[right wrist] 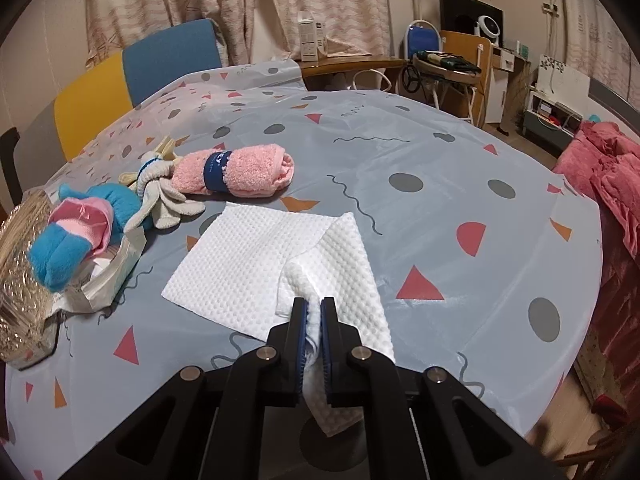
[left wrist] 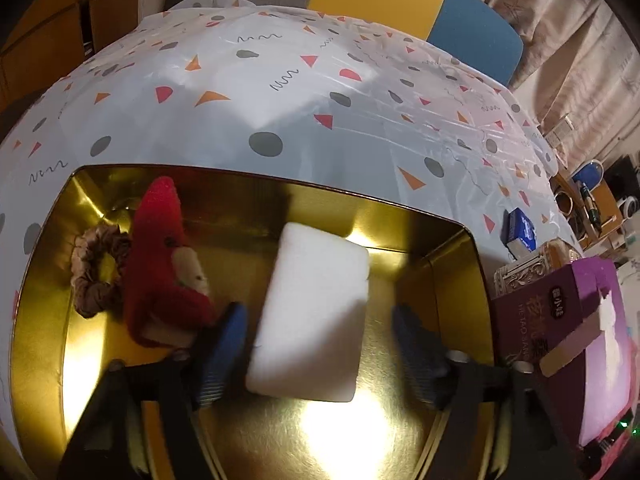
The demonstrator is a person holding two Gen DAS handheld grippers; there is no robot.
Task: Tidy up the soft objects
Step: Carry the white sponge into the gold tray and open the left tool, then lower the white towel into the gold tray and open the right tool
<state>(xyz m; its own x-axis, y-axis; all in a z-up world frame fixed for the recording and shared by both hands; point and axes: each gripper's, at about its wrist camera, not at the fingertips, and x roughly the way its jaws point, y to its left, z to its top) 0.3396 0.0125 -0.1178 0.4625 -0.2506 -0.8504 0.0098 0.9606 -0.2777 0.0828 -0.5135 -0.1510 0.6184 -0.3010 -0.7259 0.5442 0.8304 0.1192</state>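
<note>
In the left wrist view a gold tin (left wrist: 452, 280) sits on the patterned tablecloth (left wrist: 280, 120). Inside it are a red plush toy (left wrist: 160, 256), a brown scrunchie (left wrist: 94, 276) and a white sponge block (left wrist: 316, 304). My left gripper (left wrist: 320, 344) is open over the tin, its blue fingers on either side of the sponge, the right one clearly apart from it. In the right wrist view my right gripper (right wrist: 314, 312) is shut on a corner of a white waffle cloth (right wrist: 240, 264) spread on the table. Farther back lie a rolled pink towel (right wrist: 248, 172), cream gloves (right wrist: 160, 196) and a blue-and-pink plush (right wrist: 76, 232).
A purple box (left wrist: 560, 320) and a small blue box (left wrist: 520, 232) stand right of the tin. A plastic bag (right wrist: 108, 276) and a woven basket (right wrist: 20, 264) sit at the table's left. Yellow and blue chairs (right wrist: 172, 56) stand behind; red bedding (right wrist: 600, 176) lies to the right.
</note>
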